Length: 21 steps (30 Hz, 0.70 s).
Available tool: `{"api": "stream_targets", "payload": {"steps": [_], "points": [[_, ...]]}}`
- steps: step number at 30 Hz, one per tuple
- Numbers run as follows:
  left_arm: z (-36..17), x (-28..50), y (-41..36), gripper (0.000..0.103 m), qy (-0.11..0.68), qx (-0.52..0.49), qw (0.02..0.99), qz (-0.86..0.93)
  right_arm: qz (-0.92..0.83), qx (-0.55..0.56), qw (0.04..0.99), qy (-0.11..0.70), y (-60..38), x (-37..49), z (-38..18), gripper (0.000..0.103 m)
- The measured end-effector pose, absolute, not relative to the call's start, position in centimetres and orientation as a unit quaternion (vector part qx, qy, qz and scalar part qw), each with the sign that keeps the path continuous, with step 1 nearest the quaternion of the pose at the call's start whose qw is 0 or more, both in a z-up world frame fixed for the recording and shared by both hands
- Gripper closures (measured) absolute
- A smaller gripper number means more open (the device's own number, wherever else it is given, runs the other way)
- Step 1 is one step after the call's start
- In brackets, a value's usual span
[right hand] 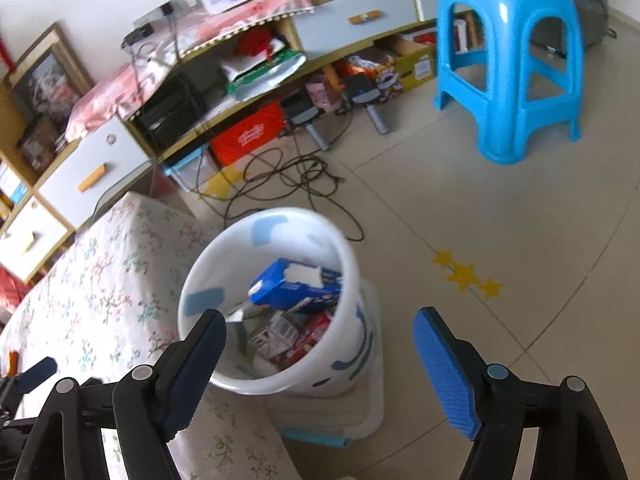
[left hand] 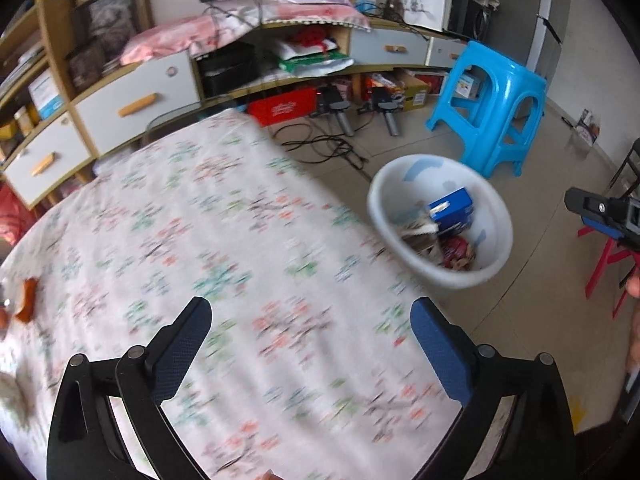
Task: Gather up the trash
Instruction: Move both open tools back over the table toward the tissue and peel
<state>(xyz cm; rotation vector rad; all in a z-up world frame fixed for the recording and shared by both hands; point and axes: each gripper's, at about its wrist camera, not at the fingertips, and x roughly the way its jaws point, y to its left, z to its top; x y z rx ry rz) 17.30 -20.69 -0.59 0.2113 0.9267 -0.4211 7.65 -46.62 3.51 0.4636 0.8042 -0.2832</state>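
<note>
The worktop (left hand: 224, 240) is wearing a white cloth with red and green flowers. The white bin (right hand: 356, 340) is showing pale blue patches, a blue box (right hand: 292, 284) inside. Far right, the stool (right hand: 508, 64) is gleaming bright blue.

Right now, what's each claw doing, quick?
Left claw: open, holding nothing, over the table.
Right claw: open, empty, above the trash bin.

the left gripper (left hand: 310, 320) is showing black plastic arms with round silver pivot pins, and its fingers (left hand: 436, 344) are wearing dark blue textured pads. the right gripper (right hand: 320, 332) is showing the same black linkage, grey pins and brighter blue ribbed pads on its fingers (right hand: 444, 368). a bit of bare skin (left hand: 634, 284) is peeking in at the left view's edge.
</note>
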Motion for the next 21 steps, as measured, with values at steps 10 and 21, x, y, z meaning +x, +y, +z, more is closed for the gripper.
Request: {"api": "stream_targets", "payload": {"steps": [10, 21], "points": [[-0.5, 15.7, -10.2, 0.002, 0.453, 0.078, 0.878, -0.133, -0.085, 0.171, 0.895, 0.403, -39.9, 10.0, 3.7, 0.015], [-1.2, 15.4, 1.1, 0.002, 0.460, 0.054, 0.885, -0.050, -0.029, 0.109, 0.901, 0.418, -31.0, 13.1, 3.2, 0.014]]}}
